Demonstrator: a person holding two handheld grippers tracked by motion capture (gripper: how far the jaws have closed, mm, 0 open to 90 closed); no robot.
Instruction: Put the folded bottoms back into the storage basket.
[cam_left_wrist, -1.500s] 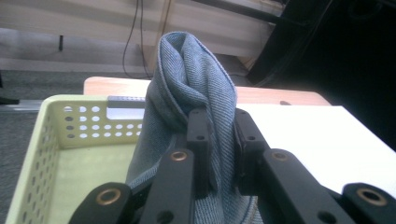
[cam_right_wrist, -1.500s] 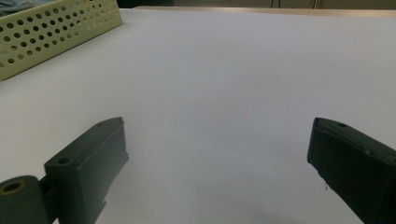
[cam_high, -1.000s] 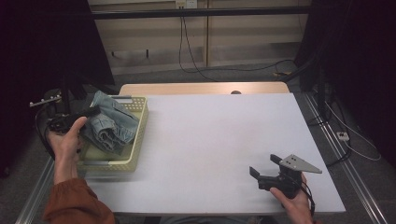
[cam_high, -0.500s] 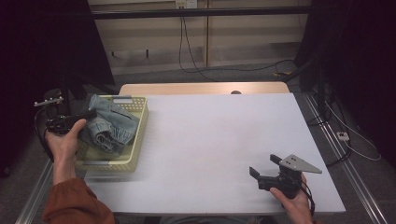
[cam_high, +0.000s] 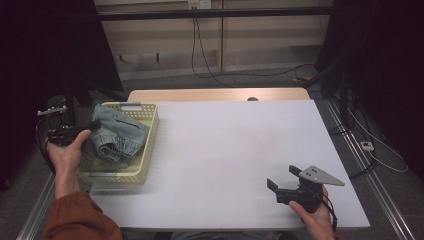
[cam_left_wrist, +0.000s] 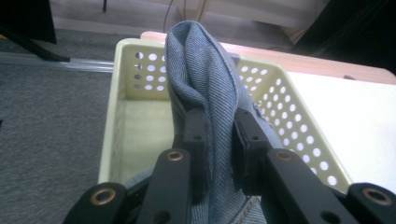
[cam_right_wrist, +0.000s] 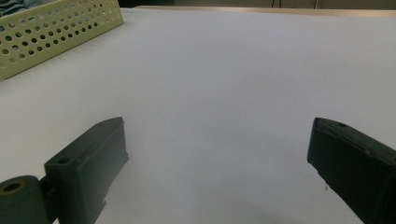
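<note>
Two grippers are at work over a white table, and the high view sets them far apart. The left gripper sits at the table's left edge, over a yellow perforated basket that occupies the near-left part of the surface; its jaws are clamped on a bundle of denim jeans, part of which lies bunched inside the basket. The right gripper rests near the front-right corner with its jaws apart and nothing between them.

In the left gripper view, a thick fold of the jeans stands up between the two black jaws, which pinch it from both sides, with the basket's rim and holed walls behind. The step in hand looks like lifting the jeans out of the basket. To do it well, I would keep the pinch firm on the doubled fold and raise it straight up until the trailing cloth clears the wall — a sideways pull could catch the rim and drag the light basket along.

In the right gripper view, the jaws stand wide over bare table, the basket's corner far off at the upper left. Nothing blocks the middle of the surface — a free place to lay the jeans.
</note>
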